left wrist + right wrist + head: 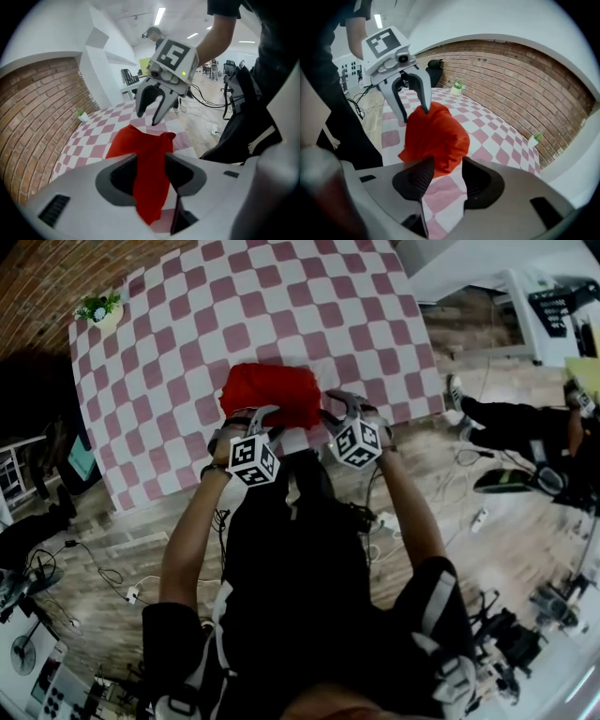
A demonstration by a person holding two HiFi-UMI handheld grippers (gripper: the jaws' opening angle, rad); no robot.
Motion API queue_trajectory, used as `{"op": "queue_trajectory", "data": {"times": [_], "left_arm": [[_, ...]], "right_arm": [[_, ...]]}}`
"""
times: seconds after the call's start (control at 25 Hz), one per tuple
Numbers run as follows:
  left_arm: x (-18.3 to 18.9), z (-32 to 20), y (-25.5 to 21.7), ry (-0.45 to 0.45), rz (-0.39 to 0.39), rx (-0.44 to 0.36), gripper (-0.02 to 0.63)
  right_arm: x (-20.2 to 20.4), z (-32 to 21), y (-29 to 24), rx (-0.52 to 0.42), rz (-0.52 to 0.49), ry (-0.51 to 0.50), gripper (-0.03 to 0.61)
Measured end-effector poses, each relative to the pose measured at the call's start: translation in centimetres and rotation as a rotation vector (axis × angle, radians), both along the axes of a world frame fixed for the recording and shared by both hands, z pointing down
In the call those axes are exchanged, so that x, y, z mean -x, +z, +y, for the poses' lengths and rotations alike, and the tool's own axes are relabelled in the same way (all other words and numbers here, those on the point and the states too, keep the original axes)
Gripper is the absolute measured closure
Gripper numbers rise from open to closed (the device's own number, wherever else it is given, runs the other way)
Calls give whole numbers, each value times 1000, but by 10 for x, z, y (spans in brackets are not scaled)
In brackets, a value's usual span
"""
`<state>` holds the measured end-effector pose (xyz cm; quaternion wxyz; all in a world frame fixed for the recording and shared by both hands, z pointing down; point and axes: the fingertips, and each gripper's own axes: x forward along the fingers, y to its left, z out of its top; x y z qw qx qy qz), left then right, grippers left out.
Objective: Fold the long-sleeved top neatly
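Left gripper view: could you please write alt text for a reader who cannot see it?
A red top, bunched on a pink-and-white checked tablecloth, reaches between the open jaws of the left gripper. Opposite, the right gripper, jaws apart, hovers over the garment's far edge.

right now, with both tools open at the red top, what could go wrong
Cloth of the top lies between the left tool's open jaws, so pulling back may drag it and undo the fold. The top sits near the table's front edge and could slide off. It looks lumpy, so it may spring open.
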<state>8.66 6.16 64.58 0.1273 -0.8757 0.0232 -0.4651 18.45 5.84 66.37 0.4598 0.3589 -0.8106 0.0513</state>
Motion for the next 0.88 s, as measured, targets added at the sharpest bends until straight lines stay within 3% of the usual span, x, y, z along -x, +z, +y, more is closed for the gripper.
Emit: {"op": "queue_trajectory", "data": {"times": [0.32, 0.48, 0.68, 0.88], "left_arm": [[-13, -4, 32, -58, -54, 92, 436], [-12, -5, 43, -72, -66, 120, 436], [-16, -6, 59, -74, -104, 182, 436], [-26, -6, 69, -50, -137, 181, 436]], "right_arm": [[10, -51, 30, -18, 53, -119, 377], [22, -73, 42, -82, 54, -135, 388], [9, -91, 39, -25, -93, -81, 447], [-12, -111, 44, 59, -211, -19, 472]]}}
